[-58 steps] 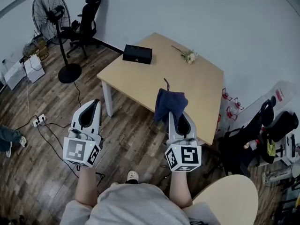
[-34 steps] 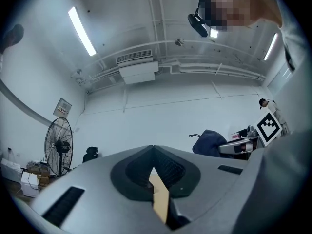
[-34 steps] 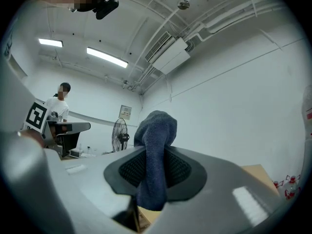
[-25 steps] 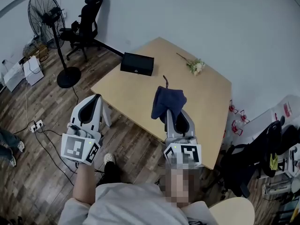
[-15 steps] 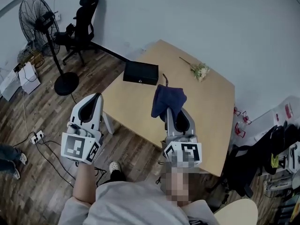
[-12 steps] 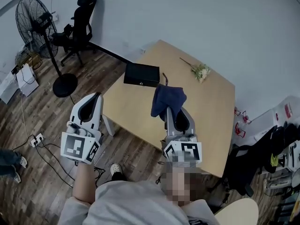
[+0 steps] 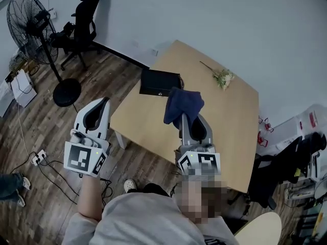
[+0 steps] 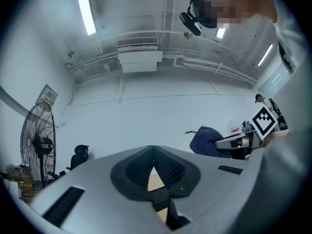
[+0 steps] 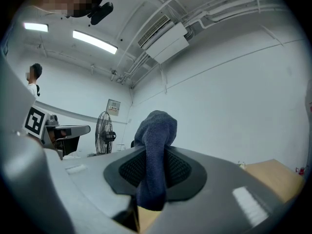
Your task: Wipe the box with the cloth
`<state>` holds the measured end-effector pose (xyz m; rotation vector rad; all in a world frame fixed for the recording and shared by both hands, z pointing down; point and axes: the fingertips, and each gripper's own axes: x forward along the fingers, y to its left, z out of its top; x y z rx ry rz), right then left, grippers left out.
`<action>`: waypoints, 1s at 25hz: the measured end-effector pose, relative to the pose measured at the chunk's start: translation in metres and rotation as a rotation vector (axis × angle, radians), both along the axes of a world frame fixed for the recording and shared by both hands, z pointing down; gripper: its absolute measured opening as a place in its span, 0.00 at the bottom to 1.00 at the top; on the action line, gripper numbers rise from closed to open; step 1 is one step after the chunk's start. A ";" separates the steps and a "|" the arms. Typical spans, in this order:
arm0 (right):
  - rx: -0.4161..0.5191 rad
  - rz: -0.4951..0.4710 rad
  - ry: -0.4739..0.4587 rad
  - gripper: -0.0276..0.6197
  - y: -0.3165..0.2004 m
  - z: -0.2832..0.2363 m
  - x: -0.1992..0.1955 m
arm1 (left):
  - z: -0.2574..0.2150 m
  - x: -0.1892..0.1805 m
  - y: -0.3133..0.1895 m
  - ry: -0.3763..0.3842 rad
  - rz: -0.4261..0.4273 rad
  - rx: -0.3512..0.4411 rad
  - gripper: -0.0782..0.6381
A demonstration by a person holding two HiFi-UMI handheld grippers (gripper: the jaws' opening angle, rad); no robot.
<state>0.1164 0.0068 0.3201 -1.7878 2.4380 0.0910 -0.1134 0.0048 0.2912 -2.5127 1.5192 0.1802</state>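
A flat black box (image 7: pixel 160 82) lies near the left edge of the wooden table (image 7: pixel 225 121). My right gripper (image 7: pixel 185 117) is shut on a dark blue cloth (image 7: pixel 182 103), which bunches over its tips just right of the box; in the right gripper view the cloth (image 9: pixel 156 155) hangs pinched between the jaws. My left gripper (image 7: pixel 99 106) is shut with nothing in it and hovers over the floor, left of the table. In the left gripper view its jaws (image 8: pixel 154 161) meet, and the cloth (image 8: pixel 207 140) shows at the right.
A flower sprig (image 7: pixel 220 76) lies at the table's far side. A standing fan (image 7: pixel 36 40) and a black office chair (image 7: pixel 82 19) stand by the wall at the far left. Cables (image 7: pixel 41 162) trail over the wooden floor. Bags and clutter (image 7: pixel 301 167) sit at the right.
The view has come closer to the table. My right gripper with the cloth now sits right beside the box. The left gripper has kept its place over the floor.
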 end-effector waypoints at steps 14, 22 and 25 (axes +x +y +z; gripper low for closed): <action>-0.049 -0.002 0.011 0.19 -0.079 0.011 -0.018 | 0.012 -0.033 -0.065 0.036 -0.038 -0.026 0.12; -0.057 -0.026 0.019 0.19 -0.158 0.005 -0.025 | 0.004 -0.045 -0.128 0.027 -0.070 -0.015 0.12; -0.068 -0.037 0.026 0.19 -0.188 0.002 -0.026 | 0.000 -0.045 -0.154 0.025 -0.080 -0.015 0.12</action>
